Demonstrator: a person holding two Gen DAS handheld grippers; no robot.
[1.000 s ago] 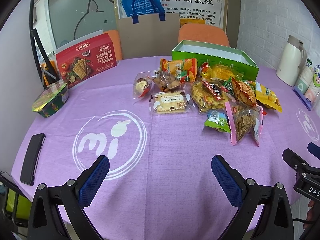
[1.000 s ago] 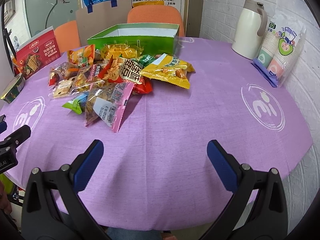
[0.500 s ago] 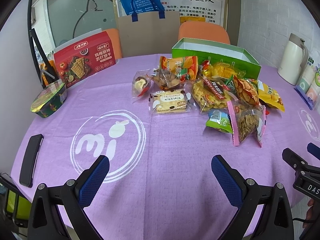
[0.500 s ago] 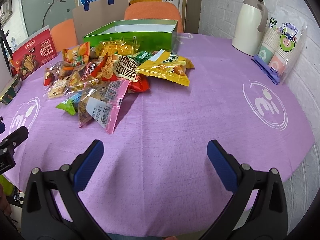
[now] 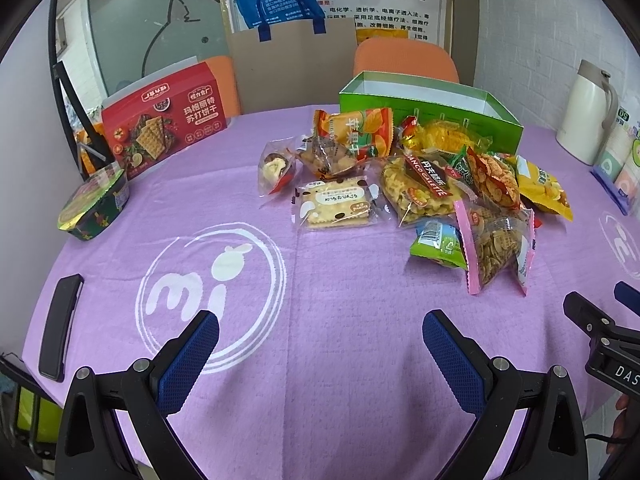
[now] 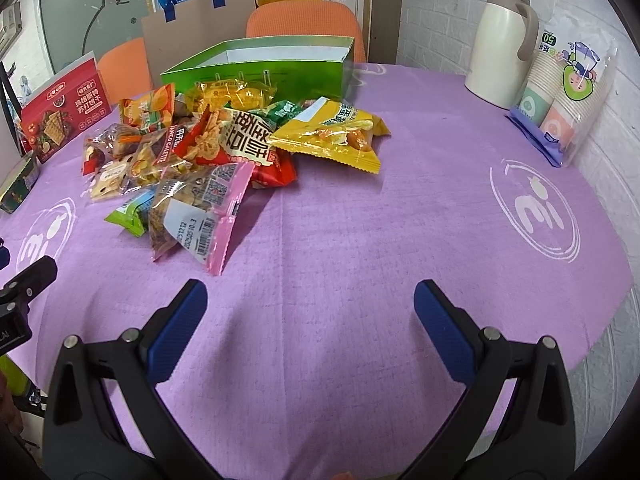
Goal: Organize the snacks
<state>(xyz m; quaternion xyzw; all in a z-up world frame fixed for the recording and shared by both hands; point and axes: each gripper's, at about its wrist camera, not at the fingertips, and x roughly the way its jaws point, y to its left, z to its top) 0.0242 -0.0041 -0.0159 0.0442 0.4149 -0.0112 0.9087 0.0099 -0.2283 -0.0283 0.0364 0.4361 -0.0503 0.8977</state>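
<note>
The green box point(image 5: 430, 118) stands open-topped at the far side of the tabletop point(image 5: 340, 360), which wears a purple cloth with white logos; it serves as the landmark for the rest. The snack pile point(image 5: 420, 184) lies just in front of the green box, its rear packets touching or nearly touching the front wall; an orange chip packet point(image 5: 352, 132) and a yellow wrapped packet point(image 5: 444, 138) sit closest to the box. Nearer the camera lie a cracker pack point(image 5: 336, 206), a clear cookie bag point(image 5: 418, 192), a red snack bag point(image 6: 240, 144) and a yellow snack bag point(image 6: 332, 136); a pink-edged packet point(image 6: 200, 212) and a small green packet point(image 5: 438, 242) form the edge of the pile farthest from the box. Well to the left of the box stand a red biscuit carton point(image 5: 162, 124) and a dark round tin point(image 5: 96, 208); a black phone point(image 5: 60, 332) lies farther off at the cloth's near left edge. To the right of the box stand a cream thermos jug point(image 6: 502, 46) and a sleeve of paper cups point(image 6: 568, 96). The left hand-held gripper point(image 5: 320, 344) hovers above bare cloth, well in front of the box, jaws spread wide and holding nothing; the right hand-held gripper point(image 6: 310, 310) likewise hangs wide apart and empty, short of the pink-edged packet.
</note>
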